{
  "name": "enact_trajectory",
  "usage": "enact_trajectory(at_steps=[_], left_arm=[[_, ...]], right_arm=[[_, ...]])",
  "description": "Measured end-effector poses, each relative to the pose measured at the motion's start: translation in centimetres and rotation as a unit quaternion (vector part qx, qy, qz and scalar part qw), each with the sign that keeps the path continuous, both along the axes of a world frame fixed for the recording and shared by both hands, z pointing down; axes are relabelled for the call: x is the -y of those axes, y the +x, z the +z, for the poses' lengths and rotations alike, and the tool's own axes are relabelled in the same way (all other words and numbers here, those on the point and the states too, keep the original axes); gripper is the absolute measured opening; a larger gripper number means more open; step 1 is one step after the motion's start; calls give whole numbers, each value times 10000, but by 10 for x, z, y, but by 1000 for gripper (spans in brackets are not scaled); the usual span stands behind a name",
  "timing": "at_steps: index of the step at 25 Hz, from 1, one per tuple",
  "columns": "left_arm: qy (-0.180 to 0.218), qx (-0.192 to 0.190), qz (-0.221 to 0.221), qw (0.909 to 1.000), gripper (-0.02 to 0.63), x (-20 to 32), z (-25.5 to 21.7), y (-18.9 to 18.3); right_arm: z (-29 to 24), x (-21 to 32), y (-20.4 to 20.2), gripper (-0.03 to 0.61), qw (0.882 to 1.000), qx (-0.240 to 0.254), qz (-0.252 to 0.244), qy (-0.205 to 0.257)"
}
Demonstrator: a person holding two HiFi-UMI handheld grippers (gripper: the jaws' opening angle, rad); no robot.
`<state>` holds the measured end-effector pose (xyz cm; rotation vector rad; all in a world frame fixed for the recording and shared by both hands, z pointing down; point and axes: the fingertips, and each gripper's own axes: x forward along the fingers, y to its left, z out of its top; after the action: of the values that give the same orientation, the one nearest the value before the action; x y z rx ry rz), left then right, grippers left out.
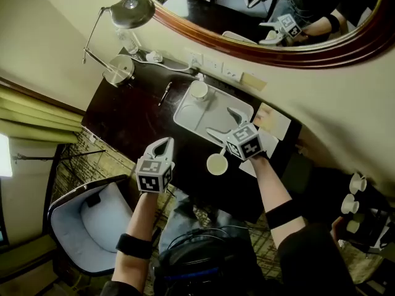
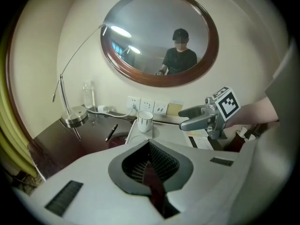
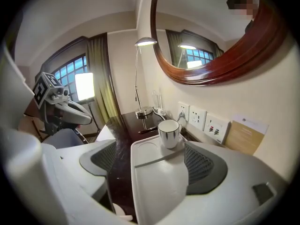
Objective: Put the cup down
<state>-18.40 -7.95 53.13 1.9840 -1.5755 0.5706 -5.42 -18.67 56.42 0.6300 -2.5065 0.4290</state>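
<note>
Right gripper view says the job looks basically finished. The cup (image 3: 169, 133) stands upright on the far corner of the white tray (image 3: 154, 191), close to the wall sockets (image 3: 197, 117). The right tongs (image 3: 150, 170) are spread wide with nothing pinched, and the cup sits a little way ahead of the tips, not touching them. The left tongs (image 1: 163, 145) are pressed together and empty, hanging over the near edge of the table (image 1: 123, 116), well apart from the cup.

So the step in hand is probably just the getaway. The clean way to do it is to leave the right jaws wide and pull straight back along the tray with no sideways swing, since a nudge from either jaw could tip or slide the cup.

One thing worth watching is the small round white dish (image 1: 217, 164) just beside the right tongs at the table's front edge. It's hard to tell what it is, but it looks to sit right on the retreat path. The left tongs have no reason to come in.
</note>
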Motion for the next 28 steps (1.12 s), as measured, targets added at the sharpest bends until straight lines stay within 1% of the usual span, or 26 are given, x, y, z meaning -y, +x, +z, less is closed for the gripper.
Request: enact_trajectory(at_steps=[3, 9, 14, 20, 25, 28], left_arm=[[-15, -27, -50, 10000, 7, 10, 13, -1], [23, -43, -310, 9995, 7, 31, 38, -12], [28, -109, -450, 9989, 7, 43, 51, -16], [-38, -268, -406, 9988, 7, 53, 56, -11], [-60, -282, -438, 9986, 7, 52, 61, -15], [-48, -236, -514, 9984, 6, 50, 63, -24]], right_arm=[[19, 24, -11, 491, 9999, -118, -53, 72], [46, 58, -41, 529, 9993, -237, -161, 259], [60, 77, -61, 529, 9993, -225, -120, 269], [68, 103, -74, 529, 9991, -234, -35, 338], [74, 110, -89, 528, 9988, -261, -89, 392], [77, 115, -96, 525, 9991, -244, -81, 332]])
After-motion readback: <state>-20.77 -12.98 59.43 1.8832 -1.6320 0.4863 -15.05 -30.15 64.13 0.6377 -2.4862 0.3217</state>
